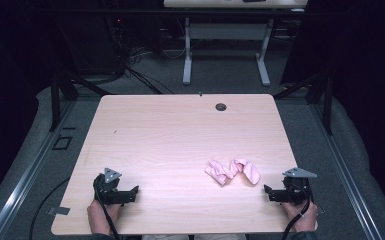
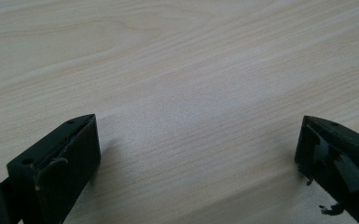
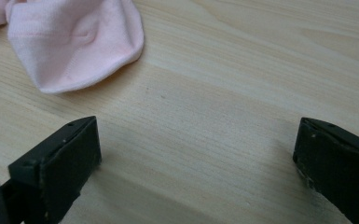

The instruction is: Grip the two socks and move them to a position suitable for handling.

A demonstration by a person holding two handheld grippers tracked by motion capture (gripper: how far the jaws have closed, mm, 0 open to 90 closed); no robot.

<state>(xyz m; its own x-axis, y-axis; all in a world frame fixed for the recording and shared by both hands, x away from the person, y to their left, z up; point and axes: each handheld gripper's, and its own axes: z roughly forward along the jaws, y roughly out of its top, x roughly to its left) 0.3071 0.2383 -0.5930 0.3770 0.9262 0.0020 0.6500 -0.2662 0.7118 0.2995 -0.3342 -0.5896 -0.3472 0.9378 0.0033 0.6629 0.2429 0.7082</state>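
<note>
A: We logged the crumpled pale pink knit cloth (image 1: pixel 232 171) on the light wood-grain table (image 1: pixel 180 130), right of centre, near our edge. Its long axis ran roughly left to right, twisted in the middle.

B: Agreed. We noted the right gripper (image 1: pixel 269 192) resting just beside the cloth's right end, jaws wide apart and empty. The left gripper (image 1: pixel 134 192) sat well apart from it, also spread wide, holding nothing. We judged the right hand nearer.

A: In the right gripper view, we saw a rounded, hemmed cloth end (image 3: pixel 74 42) ahead and left of the jaws, not between them.

B: The left gripper view gave us bare tabletop (image 2: pixel 182 70) between open jaws.
</note>
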